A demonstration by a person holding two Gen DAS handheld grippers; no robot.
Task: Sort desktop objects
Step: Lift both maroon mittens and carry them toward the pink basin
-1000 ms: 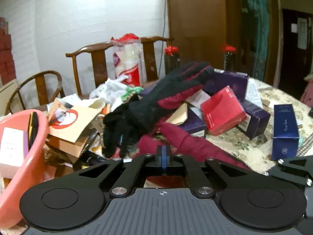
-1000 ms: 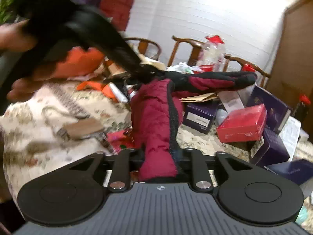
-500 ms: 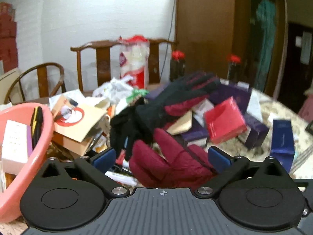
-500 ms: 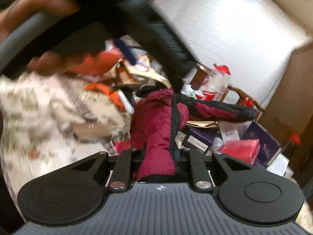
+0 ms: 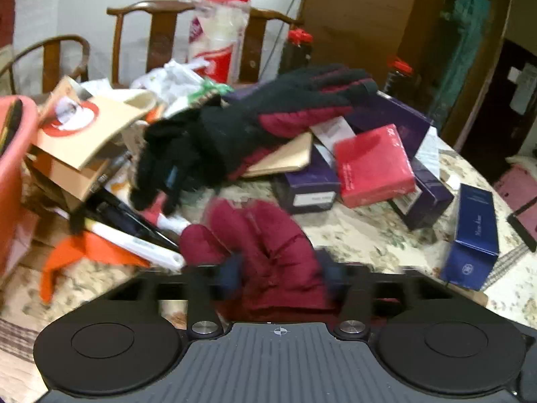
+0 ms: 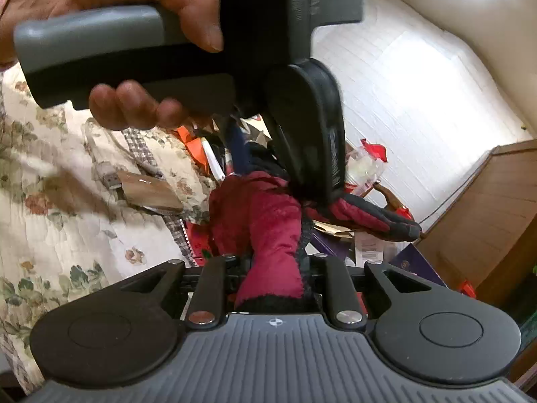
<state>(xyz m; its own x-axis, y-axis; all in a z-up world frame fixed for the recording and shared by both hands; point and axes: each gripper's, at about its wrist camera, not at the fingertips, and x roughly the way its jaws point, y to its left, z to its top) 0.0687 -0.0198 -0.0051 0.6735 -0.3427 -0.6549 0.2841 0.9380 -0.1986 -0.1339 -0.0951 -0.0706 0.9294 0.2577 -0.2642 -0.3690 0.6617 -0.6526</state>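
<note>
A maroon glove (image 5: pixel 268 245) lies on the flowered table, its fingers pointing away in the left wrist view. My left gripper (image 5: pixel 280 273) has its blue pads pressed on both sides of the glove. My right gripper (image 6: pixel 273 268) is shut on the same glove's cuff end (image 6: pixel 268 235). A second black and maroon glove (image 5: pixel 261 124) lies across the clutter behind; it also shows in the right wrist view (image 6: pixel 369 215). The left gripper's grey handle (image 6: pixel 134 43), held by a hand, fills the top of the right wrist view.
A pink basin (image 5: pixel 13 174) stands at the far left. A red box (image 5: pixel 372 164), purple boxes (image 5: pixel 308 184) and a blue box (image 5: pixel 473 235) lie right of the gloves. Cardboard (image 5: pixel 77 134), an orange scrap (image 5: pixel 84 252) and pens lie left. Wooden chairs (image 5: pixel 151 33) stand behind.
My left gripper was shut and empty, opened wide half a second ago, and has now closed on the maroon glove. The right gripper kept hold of the cuff.
</note>
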